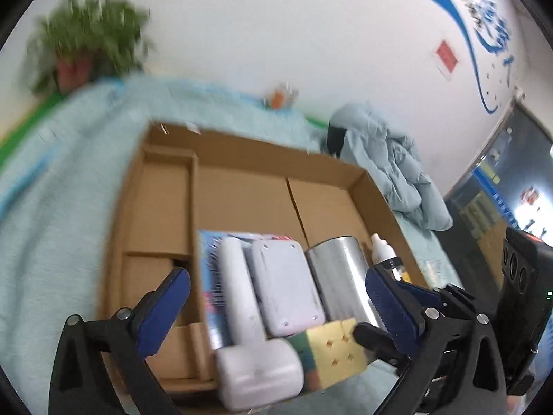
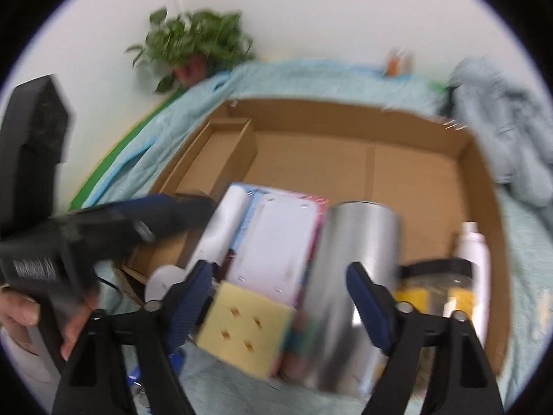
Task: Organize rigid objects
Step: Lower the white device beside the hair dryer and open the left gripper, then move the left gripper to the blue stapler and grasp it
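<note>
A shallow cardboard box [image 1: 249, 159] lay on a light-blue blanket [image 1: 62, 186]. Along its near side sat a white handheld device [image 1: 242, 297], a white rectangular case [image 1: 287, 283], a shiny metal can [image 1: 342, 276] and a white bottle [image 1: 380, 249], with a yellow-faced puzzle cube [image 2: 242, 325] in front. The left gripper [image 1: 276, 297] had its fingers wide apart, nothing clamped. The right gripper [image 2: 280, 294] also had its fingers apart, straddling the cube and can without pressing on them.
</note>
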`<state>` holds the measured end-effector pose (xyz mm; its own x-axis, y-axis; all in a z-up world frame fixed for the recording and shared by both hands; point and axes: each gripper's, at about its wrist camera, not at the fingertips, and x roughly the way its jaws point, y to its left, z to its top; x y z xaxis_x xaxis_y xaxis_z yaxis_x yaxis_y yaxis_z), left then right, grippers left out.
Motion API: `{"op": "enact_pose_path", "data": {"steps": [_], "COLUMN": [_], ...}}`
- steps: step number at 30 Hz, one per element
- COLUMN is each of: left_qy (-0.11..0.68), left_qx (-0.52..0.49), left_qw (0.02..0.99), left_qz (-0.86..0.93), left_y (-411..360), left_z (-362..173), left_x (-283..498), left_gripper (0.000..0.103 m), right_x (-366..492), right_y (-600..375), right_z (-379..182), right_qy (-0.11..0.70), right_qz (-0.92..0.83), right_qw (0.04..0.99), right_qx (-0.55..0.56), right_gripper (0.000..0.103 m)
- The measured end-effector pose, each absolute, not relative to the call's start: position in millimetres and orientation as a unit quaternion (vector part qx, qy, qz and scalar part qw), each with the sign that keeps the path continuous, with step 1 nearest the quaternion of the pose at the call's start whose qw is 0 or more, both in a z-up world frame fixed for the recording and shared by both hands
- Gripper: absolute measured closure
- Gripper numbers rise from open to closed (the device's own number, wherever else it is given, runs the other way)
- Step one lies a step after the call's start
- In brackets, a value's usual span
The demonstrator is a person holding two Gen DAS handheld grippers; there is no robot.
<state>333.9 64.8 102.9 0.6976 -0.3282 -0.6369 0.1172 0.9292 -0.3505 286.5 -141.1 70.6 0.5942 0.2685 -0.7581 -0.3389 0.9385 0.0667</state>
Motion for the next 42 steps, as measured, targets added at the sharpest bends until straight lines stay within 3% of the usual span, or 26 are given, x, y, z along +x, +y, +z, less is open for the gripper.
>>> {"op": "enact_pose_path", "data": {"steps": [7, 8, 9, 10, 11, 12, 13, 14, 15, 16, 17, 18, 20, 21, 27, 33, 38, 42], "left_qy": [0.321, 0.313, 0.303, 0.295, 0.287, 0.280, 0.283, 0.299, 0.313, 0.308, 0.297, 0.294, 0.300, 0.289, 0.300, 0.433, 0.507, 0.538], "left_qx": [-0.079, -0.073, -0.071, -0.072, -0.074, -0.077, -0.077, -0.066, -0.046, -0.037, -0.028, -0.025, -0.030, -0.040, -0.052, -0.079, -0.169, -0.141], "left_qw": [0.941, 0.944, 0.948, 0.951, 0.954, 0.955, 0.953, 0.948, 0.944, 0.946, 0.951, 0.953, 0.952, 0.956, 0.952, 0.898, 0.845, 0.830], "left_qz": [-0.075, -0.068, -0.063, -0.059, -0.057, -0.060, -0.070, -0.086, -0.092, -0.088, -0.080, -0.075, -0.054, -0.040, -0.011, 0.009, -0.016, -0.048], "left_y": [46.4, 44.1, 43.2, 45.1, 46.5, 45.6, 47.1, 43.0, 35.6, 32.3, 27.8, 25.5, 24.2, 26.8, 39.2, 66.3, 88.0, 67.3], "left_z": [129.8, 133.4, 137.6, 141.6, 146.1, 151.3, 155.1, 157.5, 159.5, 162.3, 166.0, 168.0, 173.4, 175.3, 158.2, 69.2, -4.8, -26.9], "left_x": [256.9, 244.8, 233.2, 220.7, 208.8, 195.9, 187.0, 180.8, 172.6, 166.5, 155.3, 149.3, 136.5, 130.4, 122.6, 155.3, 172.7, 176.4], "left_gripper": [0.001, 0.001, 0.001, 0.001, 0.008, 0.020, 0.065, 0.103, 0.100, 0.100, 0.097, 0.088, 0.001, 0.004, 0.001, 0.001, 0.012, 0.023], "right_x": [239.3, 231.1, 226.4, 218.3, 211.2, 205.9, 197.3, 192.6, 186.8, 181.0, 174.3, 168.1, 154.6, 149.4, 129.9, 122.9, 122.1, 120.3], "right_y": [-165.5, -167.0, -167.5, -168.8, -168.0, -169.6, -172.5, -174.3, -175.2, -176.1, -178.1, -180.6, -183.7, -184.0, -186.6, -183.1, -172.2, -167.6], "right_z": [50.7, 52.1, 54.4, 58.5, 61.7, 65.7, 70.9, 73.7, 76.9, 80.1, 83.2, 86.3, 91.7, 93.4, 87.9, 71.4, 34.4, 5.7], "right_qy": [0.421, 0.414, 0.407, 0.399, 0.392, 0.386, 0.377, 0.371, 0.365, 0.358, 0.349, 0.339, 0.331, 0.330, 0.343, 0.368, 0.433, 0.474], "right_qz": [0.175, 0.175, 0.176, 0.174, 0.165, 0.159, 0.158, 0.158, 0.155, 0.150, 0.147, 0.152, 0.155, 0.154, 0.173, 0.211, 0.290, 0.326], "right_qw": [0.890, 0.893, 0.896, 0.900, 0.905, 0.908, 0.912, 0.915, 0.918, 0.921, 0.925, 0.928, 0.931, 0.931, 0.923, 0.906, 0.853, 0.816], "right_qx": [0.008, 0.008, 0.006, 0.003, -0.005, -0.009, -0.011, -0.013, -0.017, -0.023, -0.022, -0.016, -0.009, -0.011, -0.011, 0.004, 0.018, 0.048], "right_gripper": [0.022, 0.026, 0.034, 0.057, 0.075, 0.076, 0.076, 0.074, 0.071, 0.048, 0.016, 0.010, 0.009, 0.009, 0.009, 0.009, 0.009, 0.009]}}
